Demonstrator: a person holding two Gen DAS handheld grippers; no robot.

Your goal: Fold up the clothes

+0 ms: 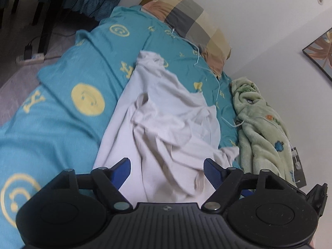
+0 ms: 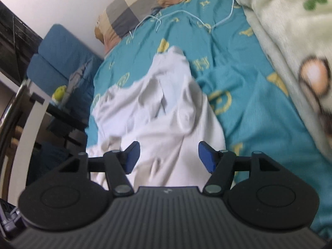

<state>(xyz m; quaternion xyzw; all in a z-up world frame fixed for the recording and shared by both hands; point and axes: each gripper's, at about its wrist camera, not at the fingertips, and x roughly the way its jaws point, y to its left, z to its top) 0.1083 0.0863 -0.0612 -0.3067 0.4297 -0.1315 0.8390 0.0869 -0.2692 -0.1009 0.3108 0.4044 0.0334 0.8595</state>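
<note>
The white garment (image 1: 166, 120) lies crumpled on the bed, on the teal bedspread (image 1: 62, 78) printed with yellow smiley faces and letters, roughly along the middle of the bed's length. In the left wrist view its cloth is bunched into folds near the centre, with one narrower end reaching toward the pillow and the wider end spreading directly below the gripper. In the right wrist view the same white garment (image 2: 161, 108) runs from beneath the gripper up toward the head of the bed, with creased layers heaped at mid-length. The left gripper (image 1: 167, 172) hangs above the near end of the garment with its blue-padded fingers (image 1: 122, 171) set wide apart; cloth shows in the gap between them, but the pads do not press on it. The right gripper (image 2: 168, 156) is in the same condition: fingers (image 2: 131, 155) spread, garment visible below and between them, nothing clamped. Both views are somewhat motion-blurred. A checked pillow (image 1: 191, 20) in grey, beige and peach lies at the head of the bed against the white wall (image 1: 259, 20). A thin white cable (image 2: 186, 14) trails across the bedspread near the pillow. A pale green fleece blanket (image 1: 263, 128) with small coloured figures lies bunched along the wall side of the bed, just beside the garment's edge.
</note>
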